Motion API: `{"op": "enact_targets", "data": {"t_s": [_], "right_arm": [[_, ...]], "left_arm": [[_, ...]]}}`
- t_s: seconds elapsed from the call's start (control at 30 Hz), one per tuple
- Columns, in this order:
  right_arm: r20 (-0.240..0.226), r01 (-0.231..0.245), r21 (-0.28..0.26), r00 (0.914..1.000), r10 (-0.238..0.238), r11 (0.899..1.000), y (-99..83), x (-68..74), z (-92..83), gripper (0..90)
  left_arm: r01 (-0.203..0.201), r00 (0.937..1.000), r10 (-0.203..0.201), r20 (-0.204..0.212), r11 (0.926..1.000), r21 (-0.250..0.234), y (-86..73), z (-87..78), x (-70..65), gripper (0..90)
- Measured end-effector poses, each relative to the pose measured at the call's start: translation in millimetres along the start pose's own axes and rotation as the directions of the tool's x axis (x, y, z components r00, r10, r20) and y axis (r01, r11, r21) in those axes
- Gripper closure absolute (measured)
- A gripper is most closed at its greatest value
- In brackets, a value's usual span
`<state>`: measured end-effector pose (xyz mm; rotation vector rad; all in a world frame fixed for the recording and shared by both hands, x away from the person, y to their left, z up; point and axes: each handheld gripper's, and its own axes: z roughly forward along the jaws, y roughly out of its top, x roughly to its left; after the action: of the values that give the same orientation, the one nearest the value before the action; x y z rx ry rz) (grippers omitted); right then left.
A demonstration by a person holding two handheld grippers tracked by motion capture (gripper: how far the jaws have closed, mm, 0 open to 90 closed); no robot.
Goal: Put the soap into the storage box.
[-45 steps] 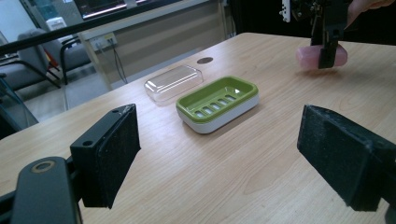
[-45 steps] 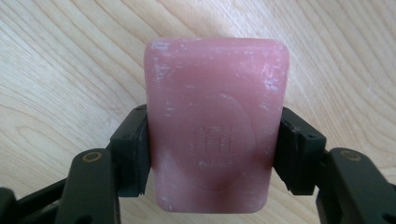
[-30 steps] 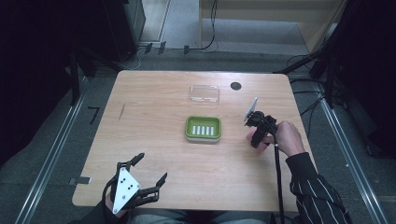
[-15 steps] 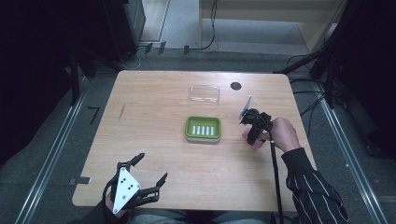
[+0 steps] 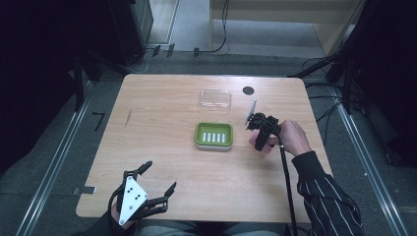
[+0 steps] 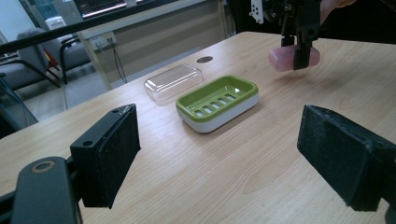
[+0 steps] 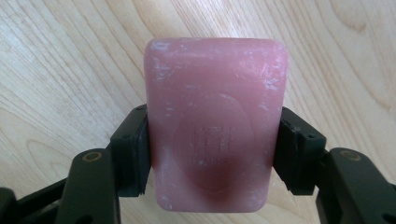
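Right hand-held gripper (image 7: 215, 154) pinches a pink, rounded, scuffed soap bar (image 7: 215, 121) with an oval stamp

A clear lid (image 5: 215, 99) lies beside a dark round mark (image 5: 248, 90) on the table (image 5: 162, 113).

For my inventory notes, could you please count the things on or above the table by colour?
Pink: 1, the soap bar, held above the wood.
Green: 1, the soap dish.
Clear: 1, the lid.
Black: 2, the left gripper and right gripper.
Total: 5
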<state>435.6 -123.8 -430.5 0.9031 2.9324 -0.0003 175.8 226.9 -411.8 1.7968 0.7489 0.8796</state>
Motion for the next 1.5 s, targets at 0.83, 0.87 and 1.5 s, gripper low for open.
{"op": "enact_targets", "data": {"t_s": [0.83,0.87,1.5], "right_arm": [[0.014,0.09,-0.018,0.9959,-0.09,0.996,28.0,2.5,-13.4,39.0],[0.014,0.09,-0.018,0.9959,-0.09,0.996,28.0,2.5,-13.4,39.0],[0.023,0.135,-0.046,0.9907,-0.134,0.99,39.4,1.4,-24.7,38.9]], "left_arm": [[0.0,1.0,0.0,-0.002,1.0,0.0,-0.1,0.0,0.3,13.6],[0.001,1.0,-0.001,-0.002,1.0,0.0,-0.1,0.0,0.3,13.6],[-0.002,1.0,0.002,-0.002,1.0,0.001,-0.2,0.2,0.4,13.6]]}}
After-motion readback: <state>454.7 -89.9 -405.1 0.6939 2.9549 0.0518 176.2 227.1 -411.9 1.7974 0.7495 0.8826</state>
